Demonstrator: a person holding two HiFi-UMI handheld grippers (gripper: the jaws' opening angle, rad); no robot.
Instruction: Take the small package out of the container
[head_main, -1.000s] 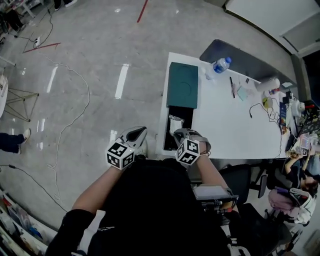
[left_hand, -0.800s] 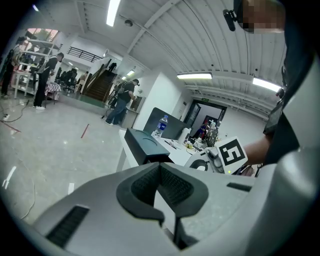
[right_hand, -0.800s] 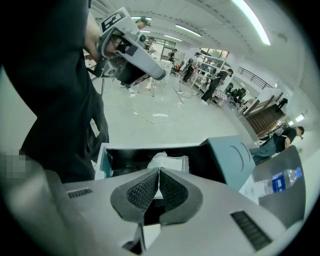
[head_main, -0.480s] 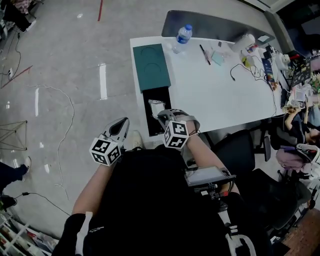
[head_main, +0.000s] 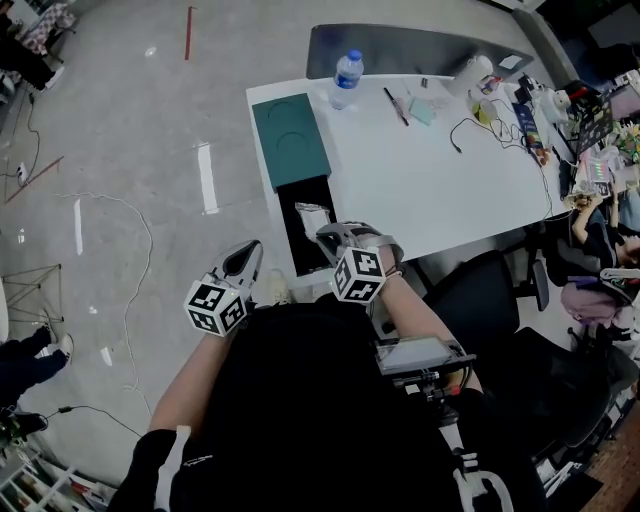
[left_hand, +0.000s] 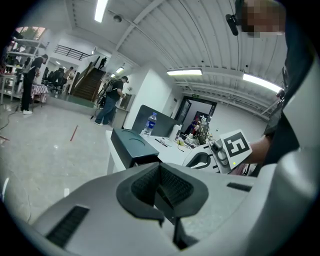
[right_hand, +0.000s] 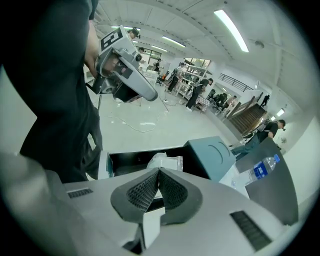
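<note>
Head view: white bench (head_main: 430, 190) fills the upper right of the frame. A black open container (head_main: 296, 196) sits at the bench's left edge, near frame centre. A teal lid (head_main: 290, 140) lies flat just beyond it, toward the top. The small package (head_main: 310, 216) — pale, crinkled clear plastic — is inside the container, about mid-length, bright against the dark interior.

Right claw (head_main: 327, 234) reaches into the container from the lower edge, pointing steeply down. Right gripper view: pads together, tips closed on the package's near edge, the rest of the package showing just past the tips.

Left claw (head_main: 251, 248) hangs over the floor (head_main: 150, 150), left of the bench and apart from the container. Left gripper view: pads together, nothing between them.

Water bottle (head_main: 346, 78) stands upright at the bench's far edge, above the lid. Pens, cords and clutter sit toward the upper right — too small to sort. A white cable (head_main: 135, 250) loops across the floor at left.
</note>
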